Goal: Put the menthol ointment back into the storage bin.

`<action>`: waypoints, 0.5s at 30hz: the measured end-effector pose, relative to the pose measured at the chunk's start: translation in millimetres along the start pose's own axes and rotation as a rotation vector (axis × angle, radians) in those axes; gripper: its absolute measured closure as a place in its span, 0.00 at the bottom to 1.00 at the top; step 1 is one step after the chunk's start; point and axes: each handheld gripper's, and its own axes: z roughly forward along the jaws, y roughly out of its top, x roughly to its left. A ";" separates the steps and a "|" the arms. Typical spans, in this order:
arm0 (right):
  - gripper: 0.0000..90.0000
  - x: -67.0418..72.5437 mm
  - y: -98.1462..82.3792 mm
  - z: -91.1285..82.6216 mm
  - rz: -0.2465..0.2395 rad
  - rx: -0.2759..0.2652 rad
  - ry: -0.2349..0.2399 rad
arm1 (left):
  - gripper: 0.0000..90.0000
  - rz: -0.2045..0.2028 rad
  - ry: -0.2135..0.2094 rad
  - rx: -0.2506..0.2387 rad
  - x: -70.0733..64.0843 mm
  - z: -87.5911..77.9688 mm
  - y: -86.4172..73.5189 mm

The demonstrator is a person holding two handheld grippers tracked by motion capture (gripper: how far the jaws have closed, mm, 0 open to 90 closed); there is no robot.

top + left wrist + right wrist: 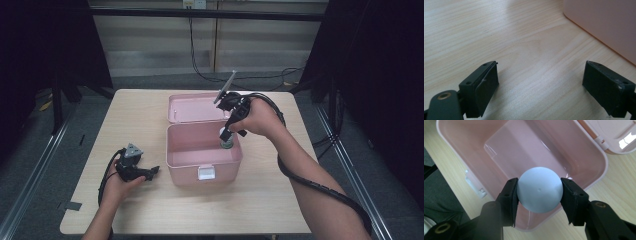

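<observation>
My right gripper (539, 192) has its jaws clamped halfway shut on the pale blue domed cap of a green-bodied bottle (227, 138), held upright just inside the right wall of the open pink plastic box (186, 159) mid-surface. My left gripper (150, 173) rests near the surface's front-left corner, jaws wide apart and empty.

A pale wood surface (150, 115) in a dim, curtained workspace

Black curtains (45, 45) hang at both sides, and a light panelled wall (260, 40) stands behind. Grey floor (30, 165) surrounds the surface, with metal rails (35, 170) along it, black cables (200, 70) trailing near the wall, and a wall socket (194, 4) up top.
</observation>
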 end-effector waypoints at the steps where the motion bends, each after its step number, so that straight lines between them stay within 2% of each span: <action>1: 0.56 -1.0 1.8 3.5 0.010 0.003 -0.002 | 0.14 0.001 0.000 0.000 0.1 0.0 0.0; 5: 0.56 -2.0 4.0 9.1 0.026 0.005 0.000 | 0.14 0.000 0.000 0.000 0.0 0.0 0.0; 15: 0.56 -1.4 13.3 26.3 0.057 0.053 0.001 | 0.14 0.001 0.000 0.001 0.0 0.0 0.0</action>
